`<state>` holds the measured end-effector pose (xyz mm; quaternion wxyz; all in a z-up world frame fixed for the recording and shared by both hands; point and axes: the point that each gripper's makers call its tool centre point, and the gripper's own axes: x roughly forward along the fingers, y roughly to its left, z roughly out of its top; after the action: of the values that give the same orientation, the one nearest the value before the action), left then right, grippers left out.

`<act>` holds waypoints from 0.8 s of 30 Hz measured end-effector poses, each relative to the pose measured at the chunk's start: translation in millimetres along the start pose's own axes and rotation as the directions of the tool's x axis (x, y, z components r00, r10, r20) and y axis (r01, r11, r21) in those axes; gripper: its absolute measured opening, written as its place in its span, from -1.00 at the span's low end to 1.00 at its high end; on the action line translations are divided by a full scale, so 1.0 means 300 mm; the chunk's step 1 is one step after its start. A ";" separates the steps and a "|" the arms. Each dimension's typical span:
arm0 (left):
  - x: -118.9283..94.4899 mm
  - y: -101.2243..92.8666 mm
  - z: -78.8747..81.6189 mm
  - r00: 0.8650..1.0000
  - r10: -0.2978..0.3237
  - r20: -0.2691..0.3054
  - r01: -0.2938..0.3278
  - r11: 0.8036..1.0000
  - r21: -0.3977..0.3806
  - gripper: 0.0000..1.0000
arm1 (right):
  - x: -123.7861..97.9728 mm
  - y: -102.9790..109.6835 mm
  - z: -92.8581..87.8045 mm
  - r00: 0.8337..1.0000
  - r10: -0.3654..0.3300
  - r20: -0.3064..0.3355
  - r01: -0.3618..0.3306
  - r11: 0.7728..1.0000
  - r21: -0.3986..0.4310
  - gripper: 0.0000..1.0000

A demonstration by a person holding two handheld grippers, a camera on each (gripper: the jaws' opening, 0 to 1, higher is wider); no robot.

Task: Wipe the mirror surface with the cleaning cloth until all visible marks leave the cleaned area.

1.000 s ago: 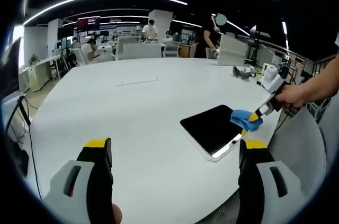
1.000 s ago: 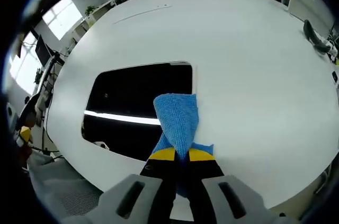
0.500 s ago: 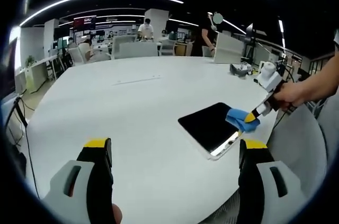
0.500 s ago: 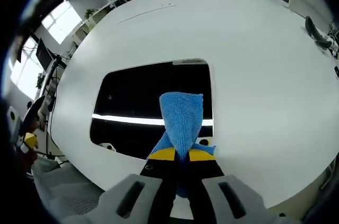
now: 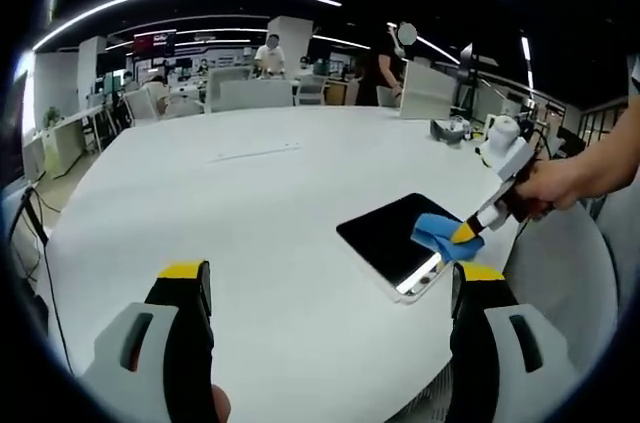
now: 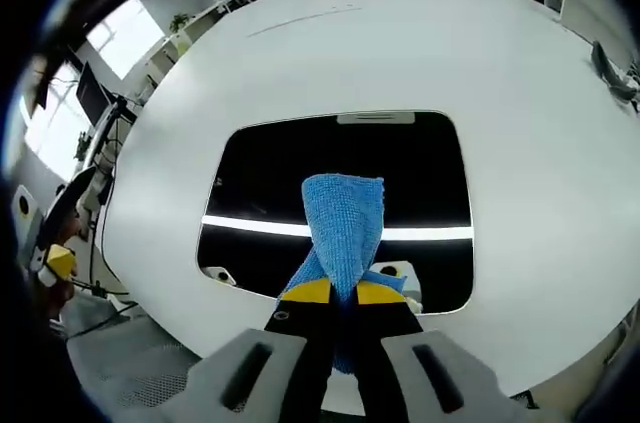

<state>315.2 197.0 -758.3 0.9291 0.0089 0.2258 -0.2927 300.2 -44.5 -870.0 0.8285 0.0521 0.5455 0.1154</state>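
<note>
A dark rectangular mirror (image 6: 330, 158) lies flat on the round white table (image 6: 420, 53), reflecting a bright ceiling light strip. My right gripper (image 6: 342, 293) is shut on a blue cleaning cloth (image 6: 345, 218), whose free end rests on the mirror's near middle. In the left gripper view the mirror (image 5: 385, 233) sits at the table's right edge, with the blue cloth (image 5: 437, 236) on its near right corner and the right gripper (image 5: 468, 233) held by a hand. My left gripper (image 5: 335, 288) hangs open over the bare table, apart from the mirror.
A thin grey strip (image 5: 255, 152) lies mid-table. Small dark items (image 5: 455, 130) stand at the far right edge. Chairs, a laptop (image 5: 428, 93) and people stand beyond the table. The table edge runs close behind the mirror (image 6: 300, 343).
The right gripper has slid the cloth from the mirror's right edge toward its middle. The left gripper stays open and nearly still.
</note>
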 end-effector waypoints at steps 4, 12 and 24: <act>-0.003 0.002 0.004 1.000 -0.003 0.002 0.003 1.000 0.000 0.98 | 0.008 0.028 0.002 1.000 0.010 -0.001 -0.010 1.000 0.003 -0.99; -0.010 0.012 -0.010 1.000 -0.004 -0.005 0.004 1.000 0.006 0.98 | 0.023 0.090 0.003 1.000 0.027 -0.007 -0.027 1.000 -0.003 -0.99; -0.030 0.018 -0.019 1.000 -0.007 -0.006 0.007 1.000 -0.005 0.98 | 0.040 0.157 0.007 0.999 0.042 -0.028 -0.043 0.999 -0.026 -0.99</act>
<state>309.4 207.2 -760.2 0.9275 0.0067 0.2291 -0.2954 300.4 4.3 -869.9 0.8190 0.0511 0.5539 0.1410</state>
